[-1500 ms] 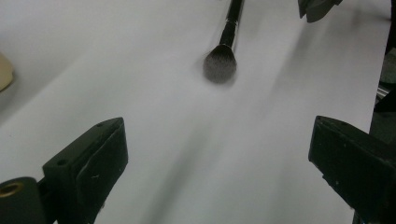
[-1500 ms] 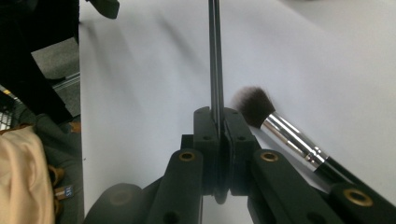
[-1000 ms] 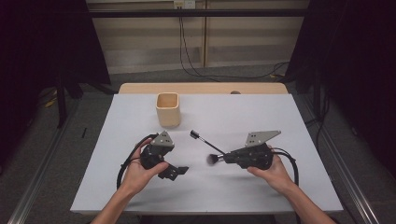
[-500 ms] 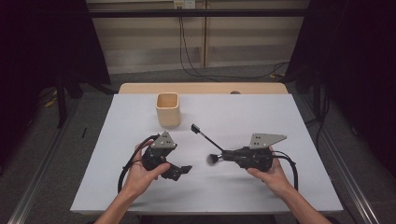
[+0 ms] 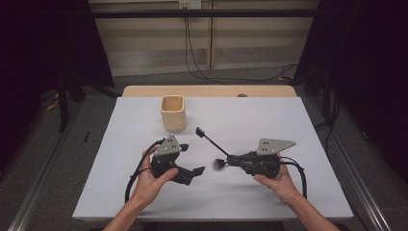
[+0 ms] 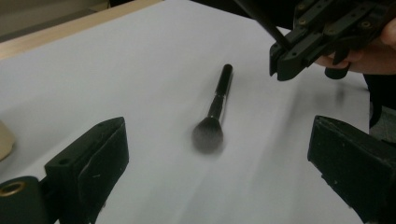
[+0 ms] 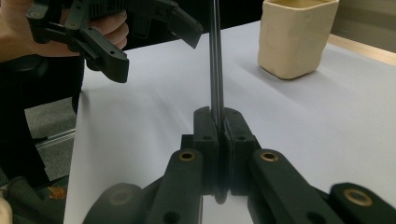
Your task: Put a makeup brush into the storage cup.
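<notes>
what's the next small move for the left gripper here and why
Probably ease the left gripper toward the round brush lying on the table. Its jaws stand open and empty with that brush ahead between them, while the right gripper is shut on a thin brush; the cup waits behind.

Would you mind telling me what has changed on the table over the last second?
Very little. The left gripper shifted slightly, its jaws open with nothing between them. The right gripper stayed put, shut on the thin stick. The brush still lies on the table and the beige cup has not moved.
</notes>
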Available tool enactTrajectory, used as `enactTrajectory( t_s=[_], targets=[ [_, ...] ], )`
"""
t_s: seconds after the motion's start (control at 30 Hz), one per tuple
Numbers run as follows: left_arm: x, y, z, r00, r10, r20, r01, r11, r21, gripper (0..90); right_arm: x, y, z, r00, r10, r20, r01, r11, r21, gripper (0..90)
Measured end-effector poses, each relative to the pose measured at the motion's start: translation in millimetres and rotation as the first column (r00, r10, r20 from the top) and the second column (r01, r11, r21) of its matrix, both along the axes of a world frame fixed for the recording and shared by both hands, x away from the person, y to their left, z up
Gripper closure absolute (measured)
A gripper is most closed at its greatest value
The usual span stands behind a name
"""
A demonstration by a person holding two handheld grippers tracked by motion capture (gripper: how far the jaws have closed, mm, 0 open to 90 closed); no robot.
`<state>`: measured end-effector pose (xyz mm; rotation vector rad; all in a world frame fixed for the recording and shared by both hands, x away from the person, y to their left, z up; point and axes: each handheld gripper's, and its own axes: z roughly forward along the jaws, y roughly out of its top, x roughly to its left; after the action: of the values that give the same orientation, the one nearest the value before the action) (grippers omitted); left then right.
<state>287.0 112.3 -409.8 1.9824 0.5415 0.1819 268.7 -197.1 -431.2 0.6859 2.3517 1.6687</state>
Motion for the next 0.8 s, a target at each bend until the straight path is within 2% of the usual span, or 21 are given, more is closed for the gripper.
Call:
enactTrajectory(
  t_s=[0.27, 0.4, 0.47, 0.57, 0.73, 0.8],
  targets=[
    [-2.3, -7.4, 0.2, 0.9963, 0.054, 0.067, -0.049, 0.9955, -0.081, 4.3, 0.0, -0.8, 1.5, 1.0000, 0.004, 0.001, -0.004, 1.000, 0.009, 86.0],
    [-2.1, -13.1, -0.5, 0.9962, 0.055, 0.069, -0.046, 0.9920, -0.117, 5.1, 0.2, -1.6, 2.0, 1.0000, 0.007, 0.003, -0.007, 1.000, 0.011, 86.0],
    [-1.5, -16.2, 1.3, 0.9978, 0.045, 0.047, -0.038, 0.9889, -0.144, 5.1, 0.1, -1.7, 2.2, 1.0000, 0.009, 0.004, -0.009, 1.000, 0.012, 86.0],
    [-1.2, -22.7, 4.3, 0.9985, 0.035, 0.042, -0.027, 0.9857, -0.166, 5.2, 0.3, -2.0, 2.4, 1.0000, 0.008, 0.004, -0.008, 1.000, 0.018, 86.0],
    [-1.0, -32.8, 5.6, 0.9987, 0.015, 0.049, -0.007, 0.9854, -0.170, 3.9, 0.0, -2.7, 3.3, 0.9999, 0.005, 0.010, -0.005, 1.000, 0.023, 86.0],
    [-0.5, -36.9, 6.2, 0.9983, 0.027, 0.051, -0.019, 0.9894, -0.144, 5.7, 0.1, -2.9, 3.3, 0.9999, 0.006, 0.009, -0.006, 1.000, 0.024, 86.0]
  ],
)
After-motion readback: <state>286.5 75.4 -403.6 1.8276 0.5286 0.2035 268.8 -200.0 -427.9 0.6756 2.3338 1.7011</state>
